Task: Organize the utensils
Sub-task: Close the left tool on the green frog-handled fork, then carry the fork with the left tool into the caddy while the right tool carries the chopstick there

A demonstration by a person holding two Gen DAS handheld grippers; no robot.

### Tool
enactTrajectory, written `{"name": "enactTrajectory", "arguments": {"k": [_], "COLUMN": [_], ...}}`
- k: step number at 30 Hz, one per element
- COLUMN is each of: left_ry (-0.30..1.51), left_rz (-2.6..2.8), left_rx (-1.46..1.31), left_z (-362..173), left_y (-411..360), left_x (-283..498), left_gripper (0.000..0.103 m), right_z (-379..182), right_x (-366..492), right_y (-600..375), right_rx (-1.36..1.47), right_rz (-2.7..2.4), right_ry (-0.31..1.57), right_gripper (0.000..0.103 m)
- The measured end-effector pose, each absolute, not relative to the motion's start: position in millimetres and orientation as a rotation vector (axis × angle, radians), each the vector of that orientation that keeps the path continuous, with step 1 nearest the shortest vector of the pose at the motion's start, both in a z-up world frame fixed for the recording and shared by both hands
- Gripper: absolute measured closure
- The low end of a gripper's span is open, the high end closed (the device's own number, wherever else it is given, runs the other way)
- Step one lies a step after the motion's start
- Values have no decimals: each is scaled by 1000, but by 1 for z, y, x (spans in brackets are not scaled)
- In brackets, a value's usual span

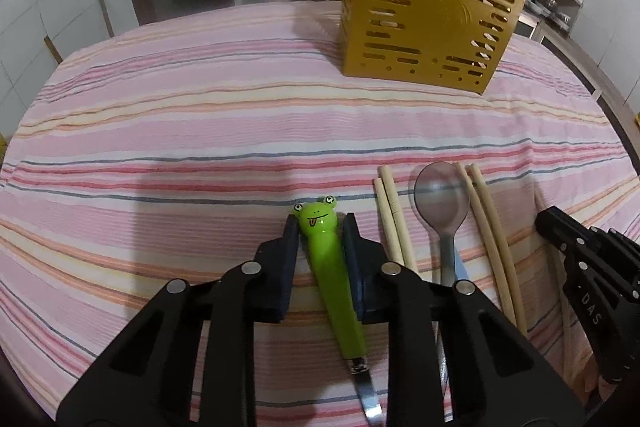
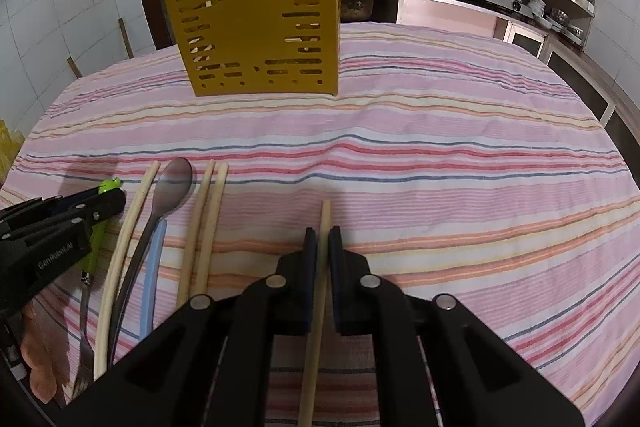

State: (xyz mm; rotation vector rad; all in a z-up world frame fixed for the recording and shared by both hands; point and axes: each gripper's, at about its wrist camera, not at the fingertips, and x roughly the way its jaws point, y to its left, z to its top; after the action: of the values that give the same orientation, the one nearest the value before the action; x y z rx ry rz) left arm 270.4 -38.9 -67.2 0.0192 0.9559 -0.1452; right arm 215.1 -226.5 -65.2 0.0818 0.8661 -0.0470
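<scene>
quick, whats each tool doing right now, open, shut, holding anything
Left tool: closed on the green frog-handled fork, which lies on the striped cloth.
Right tool: shut on a single wooden chopstick.

"GenRobot.AI" on left hand-held gripper
</scene>
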Motion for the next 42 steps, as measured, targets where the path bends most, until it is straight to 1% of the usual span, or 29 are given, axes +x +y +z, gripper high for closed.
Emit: {"name": "enactTrajectory", "arguments": {"k": [8,16,31,42], "left_ry": [923,840,602,478], "left_rz": [-135,-124,-104,-84], "left_rx": [25,32,61,45], "left_z": [-61,-43,21,42], "left_y": [-37,-33,-22,-10], "left_x": [259,247,190,152], "left_gripper": [83,83,83,83], "right_z": [-63,-52,17,37], "right_x": [212,206,160,133], "right_y": [-232,-235,-236,-235], "right_rx": [113,145,136,135], "right_rz": [-45,-34,-23,-18], "right_ry": [847,787,485,323], "right_gripper": [96,97,97,97]}}
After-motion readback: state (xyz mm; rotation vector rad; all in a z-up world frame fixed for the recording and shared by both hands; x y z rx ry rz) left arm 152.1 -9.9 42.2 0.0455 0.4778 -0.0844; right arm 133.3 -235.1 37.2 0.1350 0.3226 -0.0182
